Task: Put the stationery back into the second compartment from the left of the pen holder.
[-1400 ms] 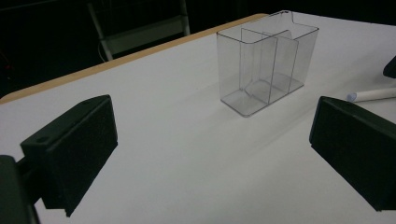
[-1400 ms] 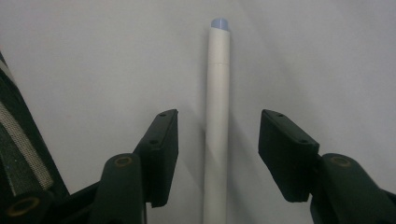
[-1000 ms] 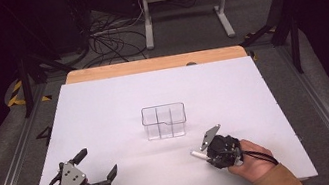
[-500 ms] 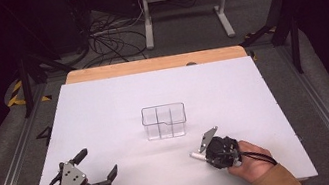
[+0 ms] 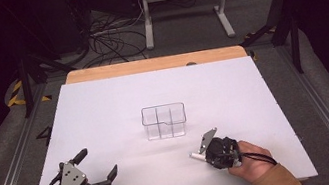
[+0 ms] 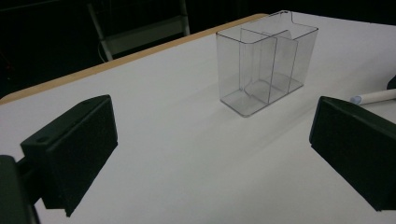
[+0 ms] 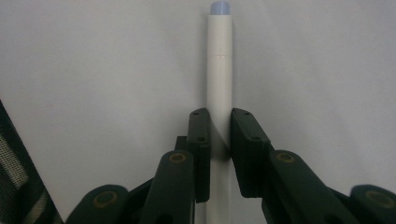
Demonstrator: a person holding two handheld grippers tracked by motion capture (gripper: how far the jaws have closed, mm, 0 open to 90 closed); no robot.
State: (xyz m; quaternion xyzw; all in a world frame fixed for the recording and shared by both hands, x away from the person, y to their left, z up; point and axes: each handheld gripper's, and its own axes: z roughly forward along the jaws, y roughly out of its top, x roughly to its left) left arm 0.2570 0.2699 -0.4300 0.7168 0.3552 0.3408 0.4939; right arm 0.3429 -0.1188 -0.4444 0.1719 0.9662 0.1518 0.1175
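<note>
Down at the bottom of the high view, the person's two hands come in over the near edge of the white rectangular tabletop. At lower left of that frame the left gripper rests low over the board with its black jaws spread wide; in the left gripper view they stand at the frame's left and right edges with bare white surface between them, pinching nothing. At lower right of the high view the right gripper sits in the person's right hand, its jaws pressed in on a slim white cylindrical marker with a pale blue cap. In the right gripper view the marker runs straight up the middle of the frame, its lower barrel pinched between the two pads and its capped tip near the top edge, lying along the white board. In the left gripper view the capped end pokes in at the right edge. Farther up, near the middle of the high view, a clear plastic rectangular organiser box with inner dividers stands upright on the board, well apart from both grippers. Beyond the board's far edge runs a light wooden strip.
</note>
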